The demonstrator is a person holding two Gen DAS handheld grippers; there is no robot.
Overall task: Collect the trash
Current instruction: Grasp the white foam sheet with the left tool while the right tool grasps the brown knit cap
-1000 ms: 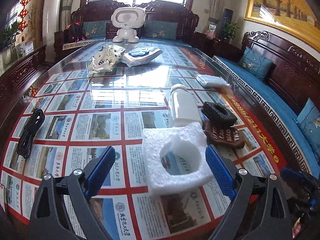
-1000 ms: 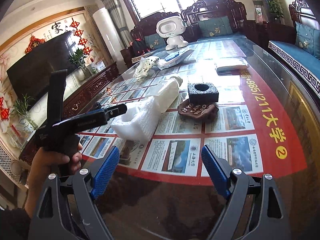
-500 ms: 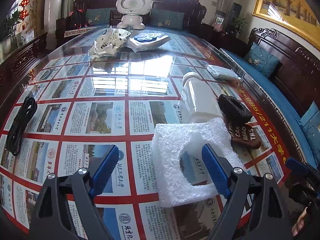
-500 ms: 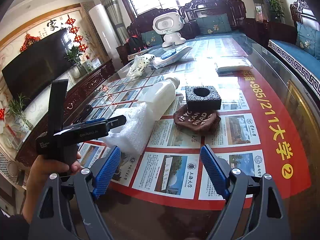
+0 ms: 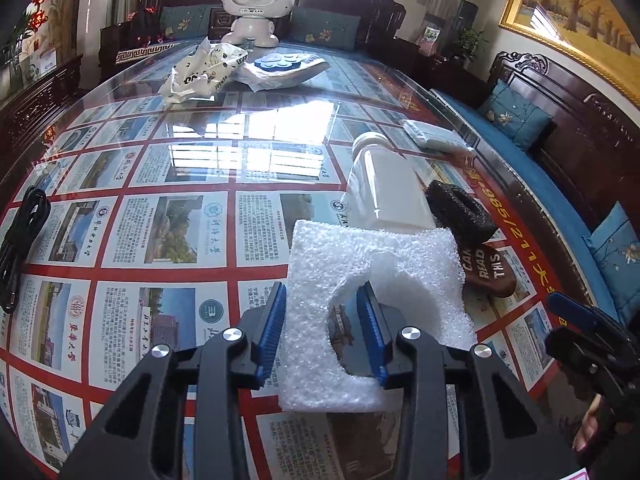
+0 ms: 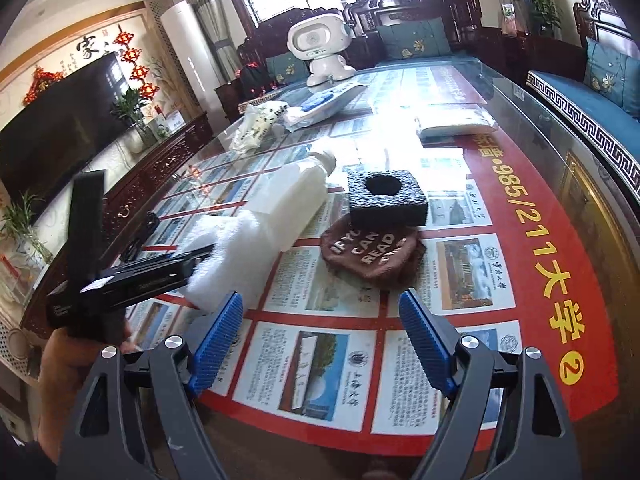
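Note:
A white foam piece point(image 5: 380, 264) with a round hole lies on the glass tabletop point(image 5: 172, 240), against a white plastic bottle point(image 5: 384, 188) on its side. My left gripper point(image 5: 320, 328) straddles the foam's left wall, and its jaws are closing. The left pad is at the outer edge. The right pad is inside the hole, with a thin gap still showing. Right of the foam, a black foam block point(image 6: 386, 200) rests on a brown lettered fabric piece point(image 6: 372, 252). My right gripper point(image 6: 320, 340) hovers open just in front of that fabric with nothing between its fingers.
A crumpled white bag point(image 5: 200, 72), a white packet with a blue print point(image 5: 284, 68) and a white robot toy point(image 5: 256, 4) sit at the table's far end. A black cable point(image 5: 20, 240) lies at the left edge and a white pack point(image 5: 432, 136) at the right edge. Wooden benches surround the table.
My left gripper came down and forward onto the white foam, and its jaws narrowed from wide open to around the foam's left wall. My right gripper drifted closer to the brown fabric.

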